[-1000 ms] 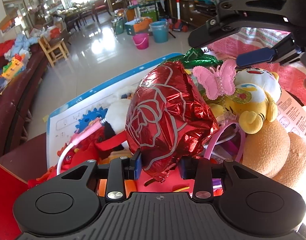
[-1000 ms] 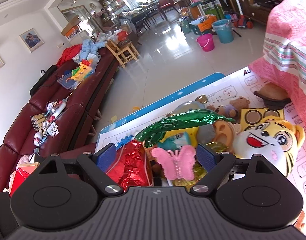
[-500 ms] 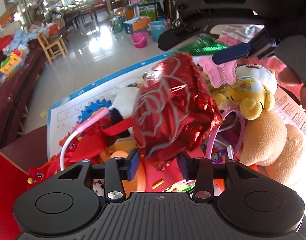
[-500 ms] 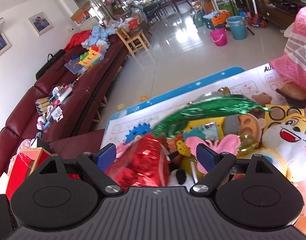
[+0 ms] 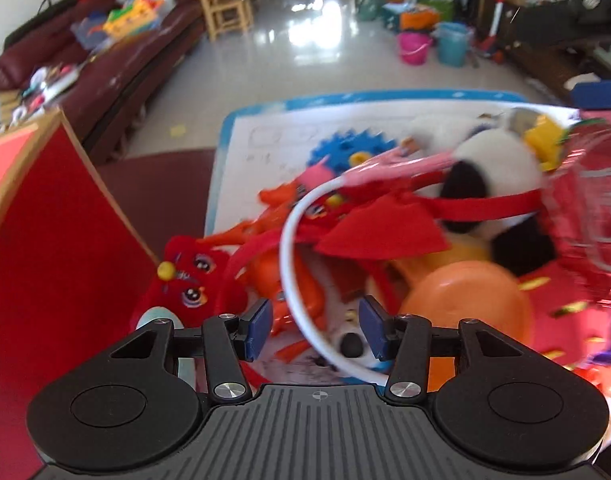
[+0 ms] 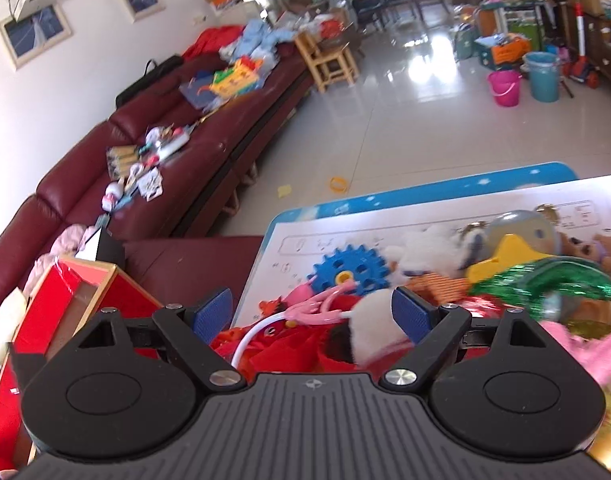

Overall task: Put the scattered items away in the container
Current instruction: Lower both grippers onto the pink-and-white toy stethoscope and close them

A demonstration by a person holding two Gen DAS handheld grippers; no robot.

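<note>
Lying in a messy heap on a white play mat with a blue edge (image 5: 241,148) are lots of toys. A blue gear wheel (image 6: 351,266) sits at the far side of the heap, next to a pink and white toy stethoscope (image 5: 293,248). A black and white plush panda (image 5: 485,176) with a red ribbon lies in the middle, and a shiny red foil balloon (image 5: 585,200) is at the right edge. An orange plastic bowl (image 5: 465,304) sits low in the heap. A small red plush dragon (image 5: 185,276) lies at the left side, just beside the red box (image 5: 45,248), which stands open next to the mat.

The left hand-held gripper (image 5: 313,330) has just been opening, and its jaws now stand about half apart with nothing pinched. The white stethoscope tube curves across the gap between them, lower down in the heap. The right hand-held gripper (image 6: 311,314) is spread wide and holds nothing; it hangs over the panda and the red toys.

Only the right view shows the green foil leaf (image 6: 545,280), a yellow toy piece (image 6: 505,256), the inside of the red box, and the long dark red sofa (image 6: 165,168) covered with small things. Only the left view shows the orange bowl and the dragon's face. Both pictures are blurry.
</note>
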